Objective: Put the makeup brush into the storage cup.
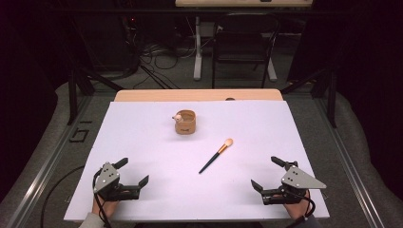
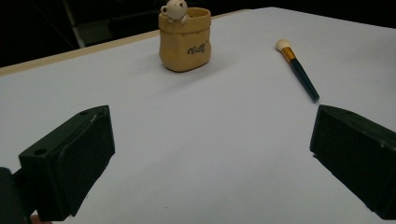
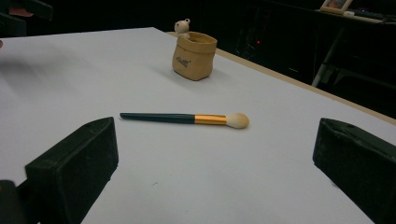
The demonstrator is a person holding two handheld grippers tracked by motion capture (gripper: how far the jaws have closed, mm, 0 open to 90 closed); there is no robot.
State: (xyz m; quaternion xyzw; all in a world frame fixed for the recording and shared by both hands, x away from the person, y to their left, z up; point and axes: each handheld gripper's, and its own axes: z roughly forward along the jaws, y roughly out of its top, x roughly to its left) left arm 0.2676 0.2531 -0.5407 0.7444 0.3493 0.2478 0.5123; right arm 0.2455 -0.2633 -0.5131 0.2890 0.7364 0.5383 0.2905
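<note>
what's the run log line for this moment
left gripper: open, idle | right gripper: open, idle | brush: flat on table, untouched | pot: upright

Tan bag-shaped holder [image 2: 185,41]: short dark script word on its front, too small and blurred to read. No other lettering.

This looks like a lab or recording studio. A table [image 1: 142,199] under a white sheet stands alone in a dark room hung with black curtains [image 1: 28,57]. Cables [image 1: 157,59] trail over the floor behind it, beside a folding chair [image 1: 242,47] and a desk leg [image 1: 197,47]. Metal rails [image 1: 43,161] flank the table.
</note>
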